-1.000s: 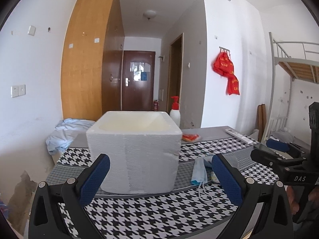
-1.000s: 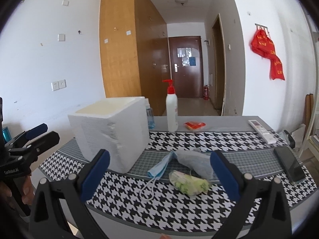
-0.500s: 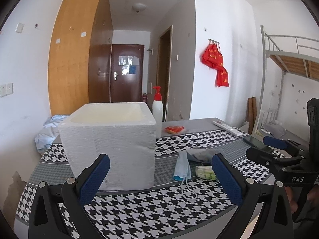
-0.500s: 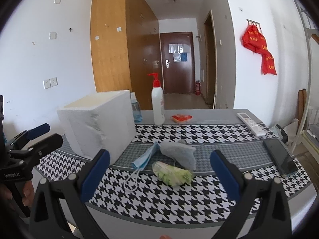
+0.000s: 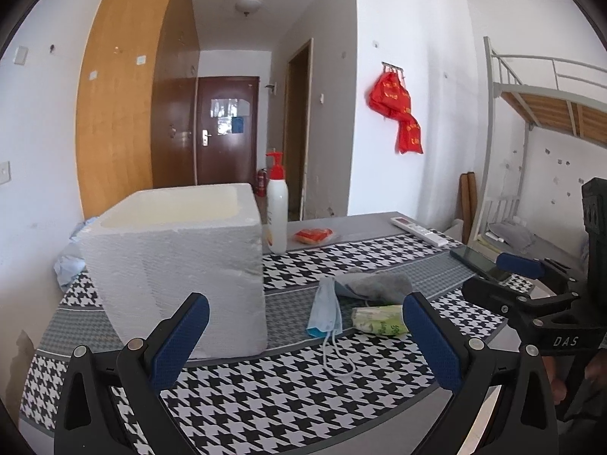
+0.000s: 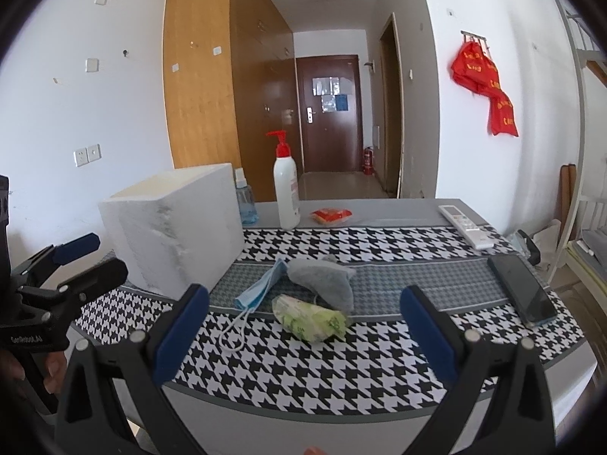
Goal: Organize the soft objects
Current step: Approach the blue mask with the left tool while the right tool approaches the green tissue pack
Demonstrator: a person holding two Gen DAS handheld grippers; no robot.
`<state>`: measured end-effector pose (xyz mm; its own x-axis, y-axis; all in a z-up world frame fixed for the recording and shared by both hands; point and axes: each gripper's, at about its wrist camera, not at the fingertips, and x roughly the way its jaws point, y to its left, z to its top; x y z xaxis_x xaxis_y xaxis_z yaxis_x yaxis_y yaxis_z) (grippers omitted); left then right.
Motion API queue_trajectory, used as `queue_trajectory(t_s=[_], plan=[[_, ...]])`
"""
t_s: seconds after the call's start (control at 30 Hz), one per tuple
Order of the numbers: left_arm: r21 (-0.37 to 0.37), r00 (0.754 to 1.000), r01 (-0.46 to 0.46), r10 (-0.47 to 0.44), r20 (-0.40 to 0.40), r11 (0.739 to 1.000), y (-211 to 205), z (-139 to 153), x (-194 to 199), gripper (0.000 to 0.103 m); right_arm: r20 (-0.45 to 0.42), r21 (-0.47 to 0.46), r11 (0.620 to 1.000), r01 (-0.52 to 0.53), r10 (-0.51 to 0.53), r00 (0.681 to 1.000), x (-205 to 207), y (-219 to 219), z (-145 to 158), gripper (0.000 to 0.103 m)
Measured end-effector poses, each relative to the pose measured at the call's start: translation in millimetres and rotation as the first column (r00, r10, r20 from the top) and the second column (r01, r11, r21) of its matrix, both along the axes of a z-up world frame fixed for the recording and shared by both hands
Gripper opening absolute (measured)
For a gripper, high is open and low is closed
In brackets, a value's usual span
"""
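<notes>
A blue face mask (image 6: 260, 287), a grey cloth (image 6: 324, 280) and a green tissue pack (image 6: 309, 317) lie together on the houndstooth tablecloth, right of an open white foam box (image 6: 174, 227). In the left wrist view the mask (image 5: 324, 309), cloth (image 5: 379, 284), pack (image 5: 379, 324) and box (image 5: 178, 261) show too. My left gripper (image 5: 303, 337) is open and empty, before the box's front corner. My right gripper (image 6: 303, 337) is open and empty, just short of the tissue pack.
A pump bottle (image 6: 286, 187), a small blue bottle (image 6: 244, 204) and an orange packet (image 6: 330, 215) stand at the table's back. A remote (image 6: 464, 225) and a phone (image 6: 521, 290) lie at the right. A bunk bed (image 5: 550, 113) stands to the right.
Both grippers have swung their view rightward and moved a little nearer the table; the box sits further left and the mask, cloth and pack are more central. Jaws stayed open.
</notes>
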<state>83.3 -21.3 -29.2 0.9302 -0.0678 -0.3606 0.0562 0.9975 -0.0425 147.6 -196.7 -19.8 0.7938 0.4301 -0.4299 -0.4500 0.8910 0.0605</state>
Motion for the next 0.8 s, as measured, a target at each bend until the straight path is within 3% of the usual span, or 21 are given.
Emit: queue_trajectory(t_s=[0.8], plan=[[0.004, 0.996, 0.042, -0.041, -0.077, 0.999, -19, -21, 37, 0.102, -0.049, -0.016, 1.0, 0.022, -0.023, 0.999, 21, -12, -14, 0.102]])
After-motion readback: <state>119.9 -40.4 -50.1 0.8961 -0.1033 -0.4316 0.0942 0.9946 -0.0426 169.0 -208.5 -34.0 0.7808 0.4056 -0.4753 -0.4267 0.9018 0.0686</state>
